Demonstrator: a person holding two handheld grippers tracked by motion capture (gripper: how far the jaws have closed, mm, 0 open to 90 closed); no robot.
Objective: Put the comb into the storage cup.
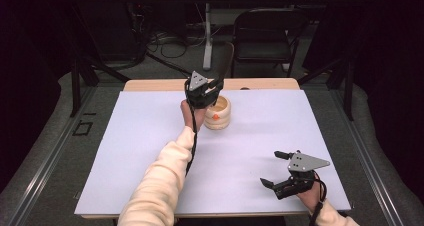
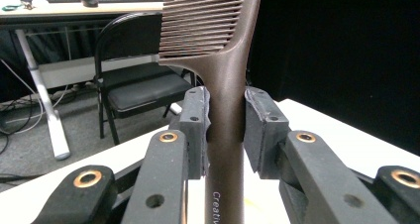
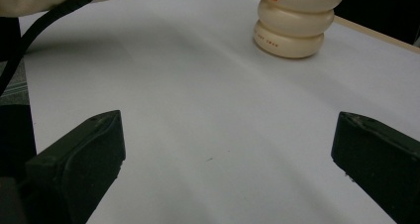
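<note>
My left tool [image 2: 225,130] grips comb [image 2: 218,60] upright over holder [image 1: 218,113] nr tabletop [image 1: 150,136] far edge. Right tool [image 1: 274,168] wide, empty, nr front-right corner; bare room btwn.

In the left gripper view, we see the comb [image 2: 225,85] cut off at the top edge, so its teeth run out of sight, and its handle leaves at the bottom between the jaws of the left gripper [image 2: 225,130]. The print on the handle is cut short after a few letters. In the high view, this gripper [image 1: 202,91] covers most of the comb, and we cannot tell from there where the pads sit. It also hides part of the cream holder [image 1: 218,114] behind it; the small orange mark on the holder is too small to read. In the right gripper view, the holder [image 3: 294,23] loses its top to the picture's edge, and its red lettering is blurred.
</note>
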